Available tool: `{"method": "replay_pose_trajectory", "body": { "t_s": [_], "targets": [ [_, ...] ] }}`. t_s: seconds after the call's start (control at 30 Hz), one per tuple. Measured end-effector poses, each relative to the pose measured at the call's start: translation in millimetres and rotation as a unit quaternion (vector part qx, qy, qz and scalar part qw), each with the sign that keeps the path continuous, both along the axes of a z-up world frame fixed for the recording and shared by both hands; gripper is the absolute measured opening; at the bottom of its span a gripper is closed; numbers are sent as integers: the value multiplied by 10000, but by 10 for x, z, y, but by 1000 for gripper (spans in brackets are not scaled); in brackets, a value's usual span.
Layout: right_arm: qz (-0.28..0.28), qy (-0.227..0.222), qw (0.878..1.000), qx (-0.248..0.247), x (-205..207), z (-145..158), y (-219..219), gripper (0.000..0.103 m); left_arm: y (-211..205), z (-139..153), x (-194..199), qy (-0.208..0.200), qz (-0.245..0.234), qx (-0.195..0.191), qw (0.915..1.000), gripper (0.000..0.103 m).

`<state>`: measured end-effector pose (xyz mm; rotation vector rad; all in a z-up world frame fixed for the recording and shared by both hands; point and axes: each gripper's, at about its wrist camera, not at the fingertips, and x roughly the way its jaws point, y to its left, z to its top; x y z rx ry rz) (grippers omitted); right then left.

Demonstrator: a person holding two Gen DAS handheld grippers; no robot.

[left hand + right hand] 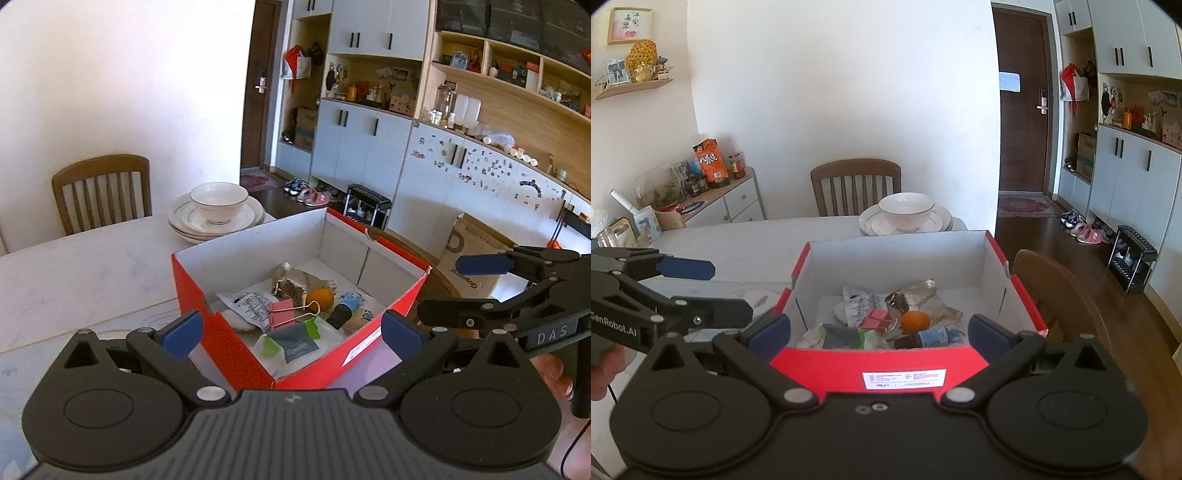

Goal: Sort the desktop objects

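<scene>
Over the red box (pixel 857 369) on the desk (pixel 74 266), both my fingers spread empty, its sorted clutter gathered inside.

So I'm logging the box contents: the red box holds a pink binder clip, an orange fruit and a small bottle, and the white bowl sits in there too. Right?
Not the bowl. The white bowl sits on stacked plates on the table behind the red box, as the right wrist view shows. The pink binder clip, orange fruit and small bottle are inside.
</scene>
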<state>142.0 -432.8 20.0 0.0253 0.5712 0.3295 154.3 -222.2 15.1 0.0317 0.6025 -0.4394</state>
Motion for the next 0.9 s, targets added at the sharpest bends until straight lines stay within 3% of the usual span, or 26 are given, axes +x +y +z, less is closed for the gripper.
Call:
{"method": "replay_pose_trajectory", "body": {
  "t_s": [0.9],
  "targets": [
    [-117, 35, 9999, 7, -129, 0, 213, 103, 270, -19, -139, 134, 184, -1, 9997, 103]
  ]
}}
